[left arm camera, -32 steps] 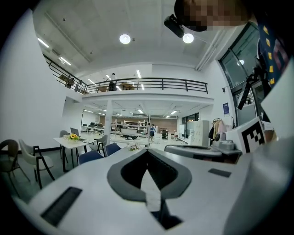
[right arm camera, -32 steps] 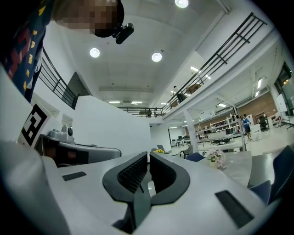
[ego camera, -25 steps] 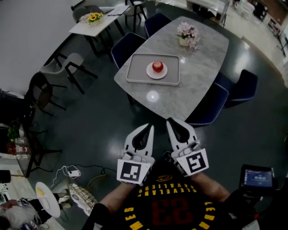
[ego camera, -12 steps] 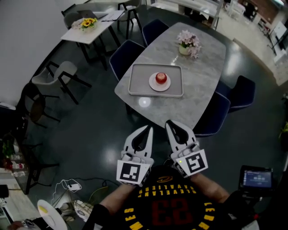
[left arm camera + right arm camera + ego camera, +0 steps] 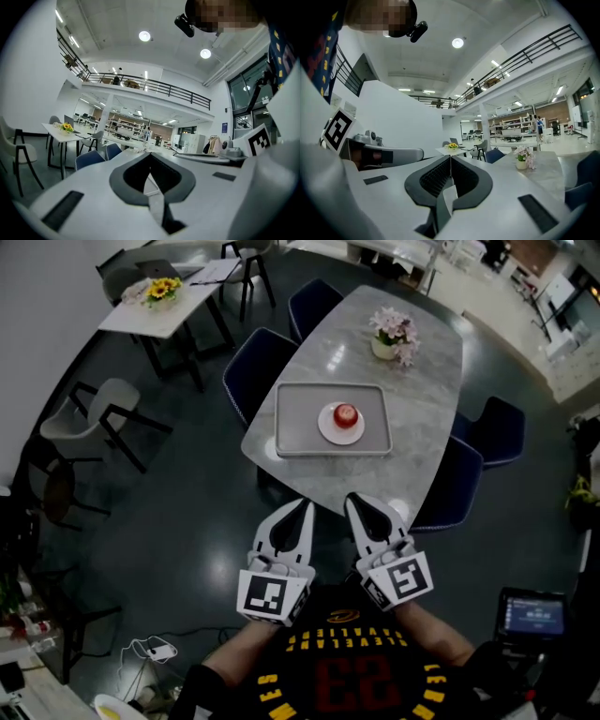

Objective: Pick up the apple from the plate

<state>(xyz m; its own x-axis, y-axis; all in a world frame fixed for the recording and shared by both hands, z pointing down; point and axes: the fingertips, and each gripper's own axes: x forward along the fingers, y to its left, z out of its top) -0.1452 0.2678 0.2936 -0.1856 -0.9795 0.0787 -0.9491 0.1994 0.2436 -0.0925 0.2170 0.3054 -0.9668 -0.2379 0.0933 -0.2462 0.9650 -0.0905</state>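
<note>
A red apple (image 5: pixel 346 414) rests on a white plate (image 5: pixel 330 427), which sits in a grey tray (image 5: pixel 291 418) on a marble table (image 5: pixel 412 409). Both grippers hang side by side close to the person's chest, well short of the table's near edge. The left gripper (image 5: pixel 308 504) is shut with its tips together and empty. The right gripper (image 5: pixel 351 500) is shut too, holding nothing. In the left gripper view the left gripper's tips (image 5: pixel 150 153) meet. In the right gripper view the right gripper's tips (image 5: pixel 451 157) meet, and neither of these views shows the apple.
A pot of pink flowers (image 5: pixel 392 332) stands at the table's far end. Dark blue chairs (image 5: pixel 448 486) ring the table, one (image 5: pixel 253 367) on its left side. A second table with yellow flowers (image 5: pixel 161 287) stands at the far left. A screen (image 5: pixel 533 615) sits at the lower right.
The table, tray and apple have shifted lower and to the right in the head view as the person steps closer. Both grippers have stayed shut in front of the chest.
</note>
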